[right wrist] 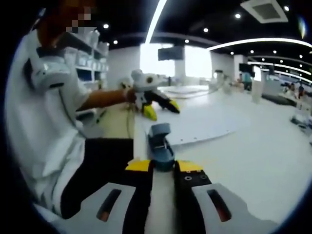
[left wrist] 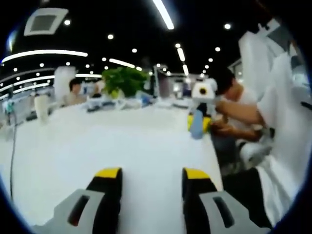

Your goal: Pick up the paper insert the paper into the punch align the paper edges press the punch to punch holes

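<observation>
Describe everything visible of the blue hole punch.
The blue hole punch looks like a small plastic body, squarish at the far end with a recessed top and rounder toward the camera. It sits upright at the white table's near edge, close to the tips of the right gripper, with a white paper sheet lying at its far end; whether the jaws touch it is unclear. In the left gripper view it appears small and blurred.

The punch [right wrist: 161, 146] sits on the table [right wrist: 253, 161] near its edge, the paper [right wrist: 195, 127] lying just behind it (beside the seated person [right wrist: 46, 122]).
</observation>
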`<action>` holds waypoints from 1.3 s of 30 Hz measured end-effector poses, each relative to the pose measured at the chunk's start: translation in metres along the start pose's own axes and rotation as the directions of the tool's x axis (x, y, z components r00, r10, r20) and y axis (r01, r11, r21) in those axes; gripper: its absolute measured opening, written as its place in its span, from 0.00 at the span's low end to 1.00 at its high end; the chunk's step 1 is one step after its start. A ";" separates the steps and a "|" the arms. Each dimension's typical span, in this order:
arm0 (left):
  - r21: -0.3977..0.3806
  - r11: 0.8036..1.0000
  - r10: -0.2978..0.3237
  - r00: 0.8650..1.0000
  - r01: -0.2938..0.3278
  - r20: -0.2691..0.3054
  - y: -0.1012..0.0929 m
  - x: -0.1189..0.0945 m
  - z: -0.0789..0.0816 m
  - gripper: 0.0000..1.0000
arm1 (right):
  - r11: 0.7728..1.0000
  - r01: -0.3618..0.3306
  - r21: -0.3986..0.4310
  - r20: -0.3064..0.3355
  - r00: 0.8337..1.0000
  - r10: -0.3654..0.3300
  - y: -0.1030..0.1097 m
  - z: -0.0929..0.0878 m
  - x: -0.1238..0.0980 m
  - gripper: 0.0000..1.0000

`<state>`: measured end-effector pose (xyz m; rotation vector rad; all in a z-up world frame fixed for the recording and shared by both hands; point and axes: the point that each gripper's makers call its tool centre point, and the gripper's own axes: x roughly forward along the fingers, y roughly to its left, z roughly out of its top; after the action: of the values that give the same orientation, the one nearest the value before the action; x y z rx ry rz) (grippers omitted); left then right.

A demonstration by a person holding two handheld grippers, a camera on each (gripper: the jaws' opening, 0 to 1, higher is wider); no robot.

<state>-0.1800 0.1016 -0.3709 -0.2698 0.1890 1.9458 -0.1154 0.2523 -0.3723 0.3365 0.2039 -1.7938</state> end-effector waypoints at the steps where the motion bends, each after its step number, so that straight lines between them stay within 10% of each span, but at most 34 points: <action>1: 0.002 1.000 0.004 1.000 -0.004 0.003 0.001 0.000 0.001 0.51 | 1.000 0.005 0.002 0.000 1.000 -0.005 -0.001 0.000 -0.001 0.26; 10: -0.079 0.997 0.005 0.990 0.007 0.143 -0.002 -0.011 0.034 0.52 | 0.995 0.084 0.043 0.037 0.996 -0.086 -0.004 0.004 -0.018 0.30; 25: 0.104 0.984 -0.149 0.987 0.142 0.065 -0.085 0.060 0.052 0.51 | 0.946 0.298 0.129 0.157 0.935 -0.317 0.006 0.017 -0.063 0.32; 39: 0.116 0.972 -0.212 0.976 0.206 0.046 -0.110 0.103 0.060 0.49 | 0.921 0.341 0.191 0.186 0.908 -0.375 0.012 0.010 -0.072 0.32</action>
<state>-0.1219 0.2500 -0.3419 -0.1527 0.2205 1.7251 -0.0895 0.3121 -0.3380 0.2155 -0.0346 -2.2036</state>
